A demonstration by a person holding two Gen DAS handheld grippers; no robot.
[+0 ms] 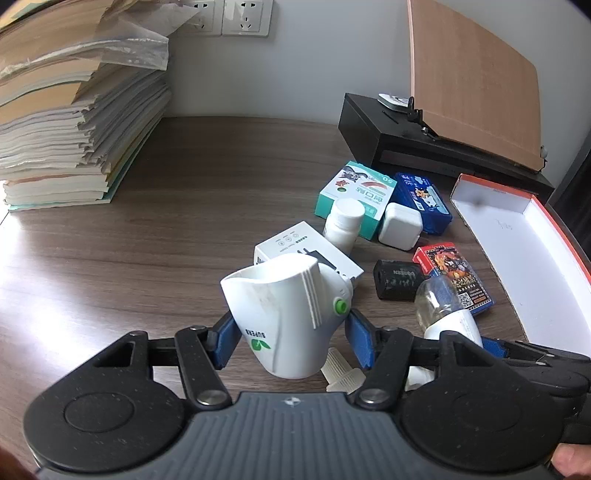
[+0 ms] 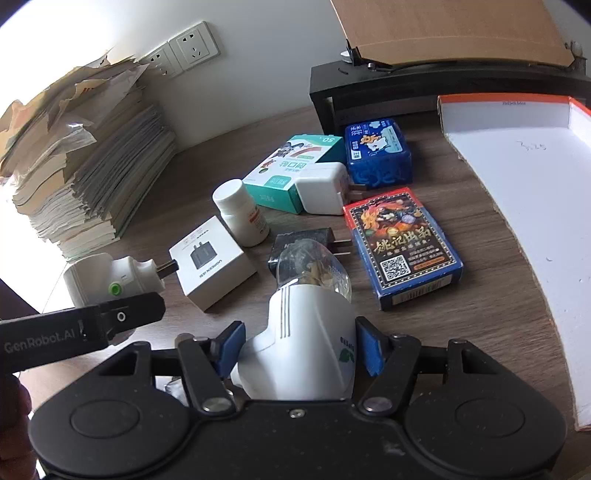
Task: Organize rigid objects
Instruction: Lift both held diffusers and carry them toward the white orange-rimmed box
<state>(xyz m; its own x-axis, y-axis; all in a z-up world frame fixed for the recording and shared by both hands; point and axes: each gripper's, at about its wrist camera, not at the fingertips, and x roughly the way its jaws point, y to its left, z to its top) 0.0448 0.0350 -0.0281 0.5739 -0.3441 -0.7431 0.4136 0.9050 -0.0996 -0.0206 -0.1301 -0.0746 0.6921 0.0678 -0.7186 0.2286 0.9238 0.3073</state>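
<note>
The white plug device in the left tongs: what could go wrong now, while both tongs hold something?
1. The left tongs pinch the green-button device on its smooth, tapering shell, so it might slip out.
2. The bottle device in the right tongs has its clear bottle close to the black charger and card box. A forward move may knock them.

Dark wood-grain desk against white wall with sockets.
</note>
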